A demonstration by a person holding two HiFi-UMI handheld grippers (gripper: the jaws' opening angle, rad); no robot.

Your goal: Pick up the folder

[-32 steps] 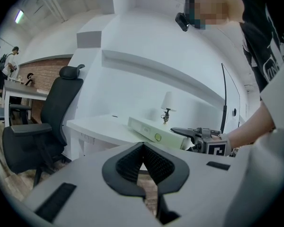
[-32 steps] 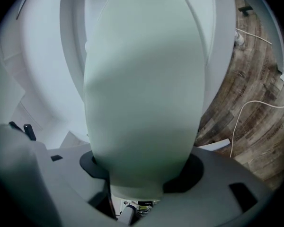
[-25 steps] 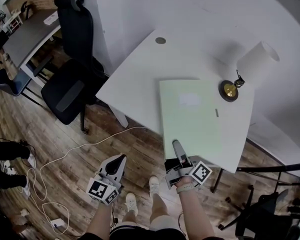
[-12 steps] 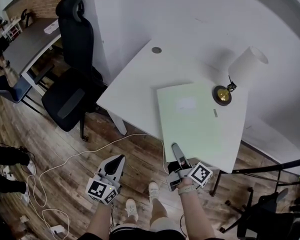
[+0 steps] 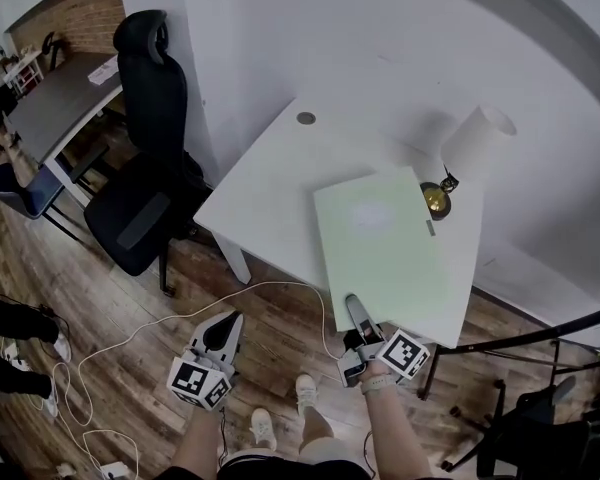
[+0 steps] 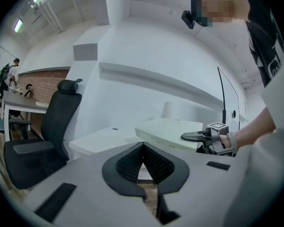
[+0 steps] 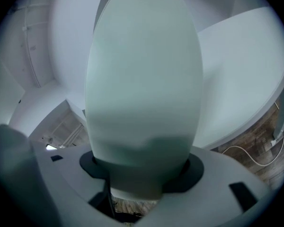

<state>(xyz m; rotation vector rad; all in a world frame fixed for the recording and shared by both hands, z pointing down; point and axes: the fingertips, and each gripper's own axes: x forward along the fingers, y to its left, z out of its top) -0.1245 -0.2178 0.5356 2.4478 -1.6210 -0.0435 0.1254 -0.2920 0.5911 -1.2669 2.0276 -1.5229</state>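
Pale-green folder [image 5: 380,243] | near edge pinched by right hand-held gripper [image 5: 354,306] | left hand-held gripper [image 5: 229,322] pressed together, over floor [image 5: 130,308]

Head view: from high above the white flat-topped table [image 5: 270,173], looking steeply down. Far enough off to take in the whole top and the brown wooden floor [image 5: 130,298] in front of the table.

Left gripper view: from low in front of the table, about level with its top, facing across it from a little way off.

Right gripper view: right at the table's front edge, facing along the top, pressed up close to the pale green flat folder [image 7: 142,79], which fills most of the picture.

Shared by head and left gripper views: the tall black office chair [image 5: 155,78] left of the table, and the right gripper [image 5: 353,306] at the table's front edge. Shared by all three: table and folder.
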